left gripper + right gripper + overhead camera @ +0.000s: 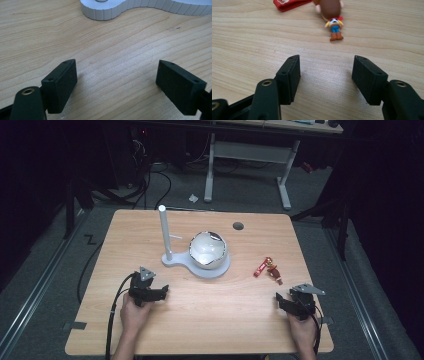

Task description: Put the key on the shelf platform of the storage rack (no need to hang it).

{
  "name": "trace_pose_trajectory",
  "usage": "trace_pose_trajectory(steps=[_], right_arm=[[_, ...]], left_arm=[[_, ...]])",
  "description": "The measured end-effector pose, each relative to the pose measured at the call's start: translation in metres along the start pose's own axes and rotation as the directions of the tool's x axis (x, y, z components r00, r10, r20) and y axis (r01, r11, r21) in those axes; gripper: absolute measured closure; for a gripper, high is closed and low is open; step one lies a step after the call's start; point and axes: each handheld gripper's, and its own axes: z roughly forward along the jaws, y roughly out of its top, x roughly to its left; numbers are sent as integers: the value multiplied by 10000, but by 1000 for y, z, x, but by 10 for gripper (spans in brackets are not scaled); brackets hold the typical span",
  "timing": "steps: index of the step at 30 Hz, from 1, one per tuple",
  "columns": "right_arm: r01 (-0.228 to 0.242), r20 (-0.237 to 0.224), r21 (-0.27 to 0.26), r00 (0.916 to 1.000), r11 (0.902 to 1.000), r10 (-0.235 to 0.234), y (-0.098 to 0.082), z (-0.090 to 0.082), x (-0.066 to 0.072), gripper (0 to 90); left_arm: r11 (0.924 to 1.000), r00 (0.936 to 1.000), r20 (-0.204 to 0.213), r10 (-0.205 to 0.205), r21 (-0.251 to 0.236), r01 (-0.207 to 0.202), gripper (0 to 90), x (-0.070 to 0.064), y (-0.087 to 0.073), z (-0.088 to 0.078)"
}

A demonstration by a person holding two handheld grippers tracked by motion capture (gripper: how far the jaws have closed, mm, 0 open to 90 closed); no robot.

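**Tech:** Describe the hardware you see.

**Operator:** I see the left gripper (161, 291) and the right gripper (280, 302), both black. Each carries a grey three-cornered plate on top and trails a black cable. The jaws are flat rectangular blocks with matte pads and small recessed screw holes. I note a brass-coloured insert in each jaw arm.

**Tech:** Clothing?

**Operator:** No sleeves; forearms bare.

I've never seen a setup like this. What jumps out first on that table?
A shiny white ball sits mid-table on a pale stand with an upright white post. To its right lies a small toy figure on a red strap. At the near edge, two hands hold the left gripper and the right gripper, jaws apart with nothing between them.
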Motion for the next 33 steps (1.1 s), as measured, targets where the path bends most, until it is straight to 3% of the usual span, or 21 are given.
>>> trace_pose_trajectory(steps=[33], right_arm=[[-220, 216, -11, 9995, 9998, 220, -1, -1, 3, 410]], left_arm=[[10000, 10000, 1, -2, 4, 2, 174, 0, 0, 0]])
